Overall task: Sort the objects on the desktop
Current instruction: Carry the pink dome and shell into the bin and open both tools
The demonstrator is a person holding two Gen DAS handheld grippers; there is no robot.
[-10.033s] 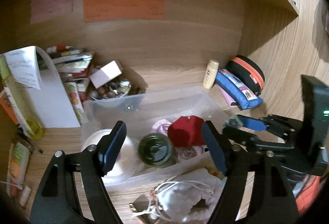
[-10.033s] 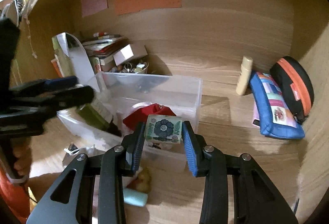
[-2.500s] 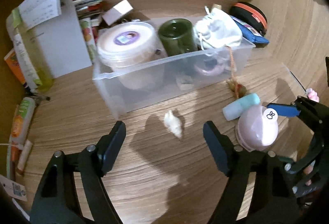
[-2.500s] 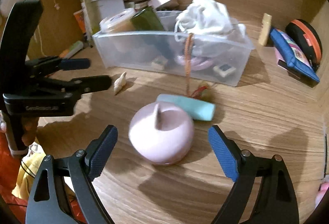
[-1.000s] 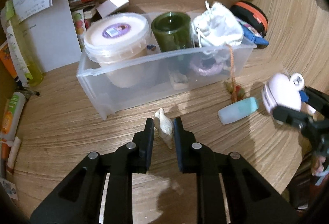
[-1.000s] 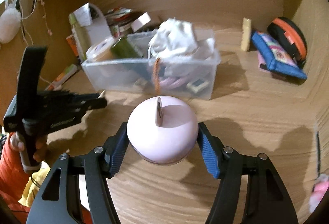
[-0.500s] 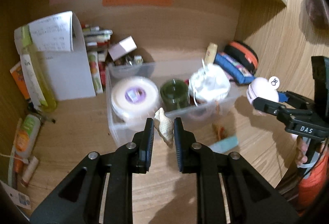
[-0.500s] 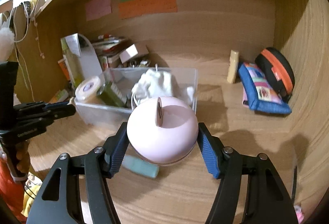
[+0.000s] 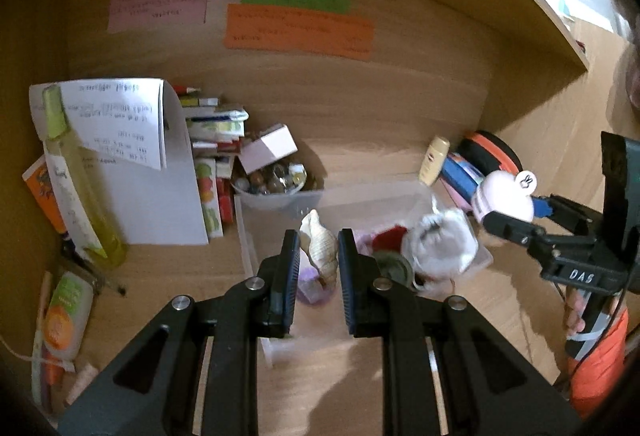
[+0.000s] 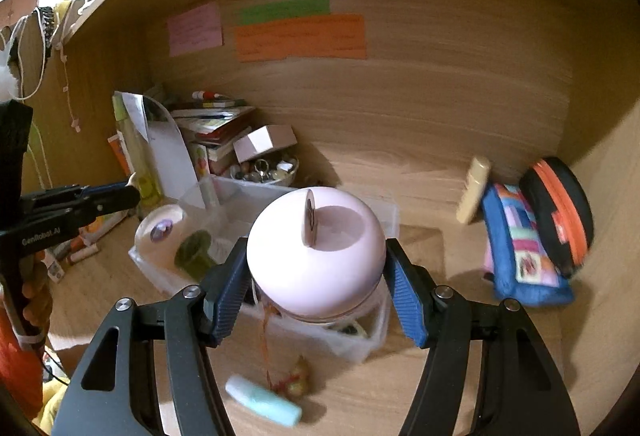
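Observation:
My left gripper [image 9: 319, 252] is shut on a cream spiral seashell [image 9: 319, 248] and hangs above the clear plastic bin [image 9: 246, 236]. My right gripper [image 10: 316, 272] is shut on a round pink case [image 10: 316, 256] with a small tab on top, held over the bin's [image 10: 384, 220] near right part. In the left wrist view the pink case [image 9: 506, 196] and the right gripper [image 9: 520, 224] show at the right. The bin holds a white tub [image 10: 160, 228], a green jar [image 10: 194, 250] and a white pouch [image 9: 440, 244]. A mint tube [image 10: 262, 402] lies on the desk in front.
Books, a yellow-green bottle [image 9: 76, 176] and a white paper holder [image 9: 152, 172] crowd the back left. A bowl of trinkets [image 9: 272, 180] stands behind the bin. A beige tube [image 10: 474, 188], blue pouch [image 10: 520, 256] and black-orange case [image 10: 560, 208] sit right. A charm [image 10: 298, 380] lies by the mint tube.
Both grippers have risen with their loads, from just above the desk to over the bin. The shell and the pink case stay gripped.

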